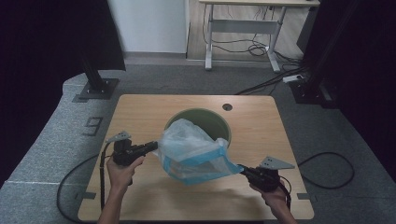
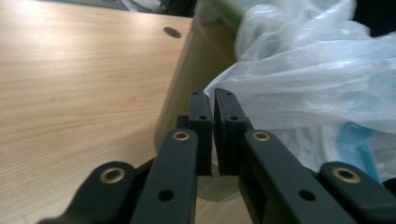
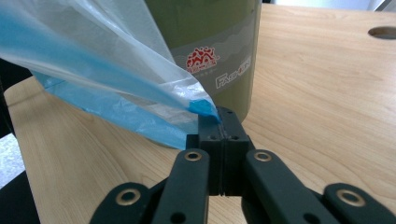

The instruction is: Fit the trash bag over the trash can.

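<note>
Wooden tabletop (image 1: 140, 112) is seen under a green bin (image 1: 205, 119) near its middle, where a plastic bag (image 1: 194, 151) is pinched by the closed left gripper (image 1: 152, 147) and right gripper (image 1: 240, 169), best pulled wide over the rim.

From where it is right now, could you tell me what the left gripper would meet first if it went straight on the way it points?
The left gripper already pinches the edge of the plastic bag, so it would push into the bag first. The green bin stands close beside and behind; depth there is hard to judge.
</note>
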Motion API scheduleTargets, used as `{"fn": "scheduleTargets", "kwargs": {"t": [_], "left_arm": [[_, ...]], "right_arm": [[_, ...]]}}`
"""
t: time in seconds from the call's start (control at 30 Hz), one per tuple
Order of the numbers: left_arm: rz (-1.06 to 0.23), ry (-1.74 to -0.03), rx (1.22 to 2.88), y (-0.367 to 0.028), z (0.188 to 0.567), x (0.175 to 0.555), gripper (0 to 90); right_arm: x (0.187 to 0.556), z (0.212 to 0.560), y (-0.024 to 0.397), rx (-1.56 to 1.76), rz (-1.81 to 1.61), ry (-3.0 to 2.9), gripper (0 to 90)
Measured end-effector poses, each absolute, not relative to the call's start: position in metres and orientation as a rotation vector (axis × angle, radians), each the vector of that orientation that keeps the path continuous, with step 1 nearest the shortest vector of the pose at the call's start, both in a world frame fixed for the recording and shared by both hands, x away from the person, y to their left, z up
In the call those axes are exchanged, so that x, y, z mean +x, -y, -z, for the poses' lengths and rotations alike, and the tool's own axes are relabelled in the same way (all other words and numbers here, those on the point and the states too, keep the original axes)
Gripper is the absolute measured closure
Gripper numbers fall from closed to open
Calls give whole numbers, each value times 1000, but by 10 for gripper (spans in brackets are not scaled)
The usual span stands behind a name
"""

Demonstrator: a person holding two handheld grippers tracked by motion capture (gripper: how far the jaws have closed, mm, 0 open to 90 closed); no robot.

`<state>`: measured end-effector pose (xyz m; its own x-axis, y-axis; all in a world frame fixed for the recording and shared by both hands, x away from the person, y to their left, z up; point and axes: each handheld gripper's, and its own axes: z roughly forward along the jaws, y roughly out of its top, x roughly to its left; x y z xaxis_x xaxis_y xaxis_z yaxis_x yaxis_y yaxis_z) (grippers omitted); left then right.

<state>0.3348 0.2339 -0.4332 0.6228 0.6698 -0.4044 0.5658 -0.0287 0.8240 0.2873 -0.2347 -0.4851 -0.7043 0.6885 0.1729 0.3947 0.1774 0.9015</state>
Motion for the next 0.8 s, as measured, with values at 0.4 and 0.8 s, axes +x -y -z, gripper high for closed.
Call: {"fn": "scheduleTargets", "kwargs": {"t": [0.4, 0.8], "left_arm": [[-146, -994, 1668, -232, 425, 327, 897], [-190, -970, 1639, -222, 414, 321, 900]], "right_arm": [[256, 455, 249, 867, -1604, -2122, 502], [237, 430, 242, 754, -1703, -2125, 401]]}}
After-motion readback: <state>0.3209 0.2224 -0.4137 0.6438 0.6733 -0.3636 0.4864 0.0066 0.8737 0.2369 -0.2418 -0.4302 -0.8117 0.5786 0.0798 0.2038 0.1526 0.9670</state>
